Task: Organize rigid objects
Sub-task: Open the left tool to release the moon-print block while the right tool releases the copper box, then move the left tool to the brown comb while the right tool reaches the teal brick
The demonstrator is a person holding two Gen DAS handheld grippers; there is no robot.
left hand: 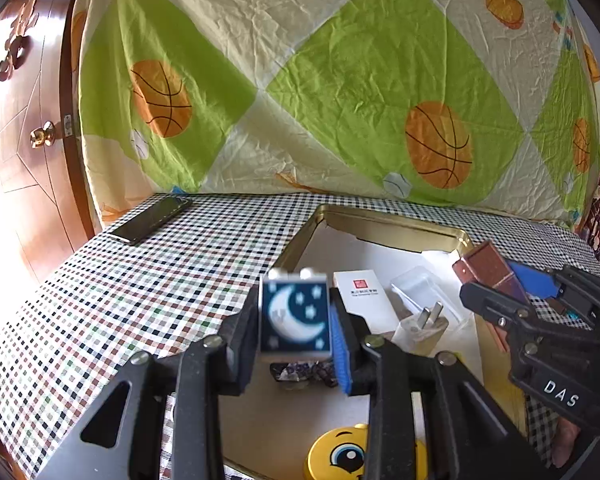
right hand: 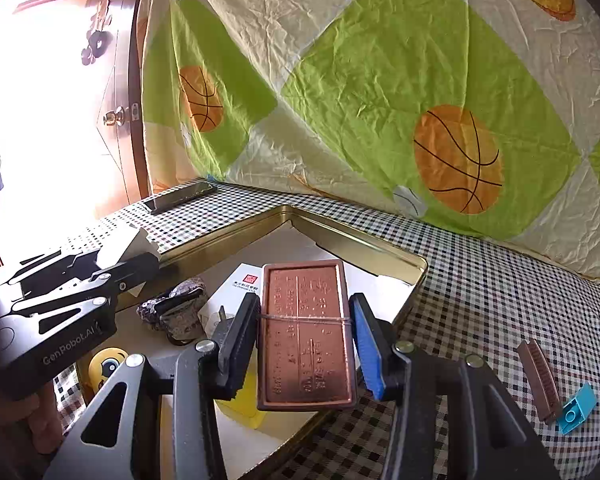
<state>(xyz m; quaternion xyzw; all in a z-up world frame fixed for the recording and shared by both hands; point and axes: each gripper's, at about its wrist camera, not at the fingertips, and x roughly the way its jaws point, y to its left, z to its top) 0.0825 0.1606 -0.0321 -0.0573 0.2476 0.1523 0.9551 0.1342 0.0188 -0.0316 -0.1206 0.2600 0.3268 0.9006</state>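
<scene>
Both claws hang over the gold tin on the checked table: left claw pinches a moon block, right claw clamps a copper bar. Risk: w/ tin already crowded, a drop could knock the plug or tip the block.

A home, likely a bedroom: a basketball-print sheet hangs behind the counter with its checked cloth, beside a wooden door with a brass knob.
</scene>
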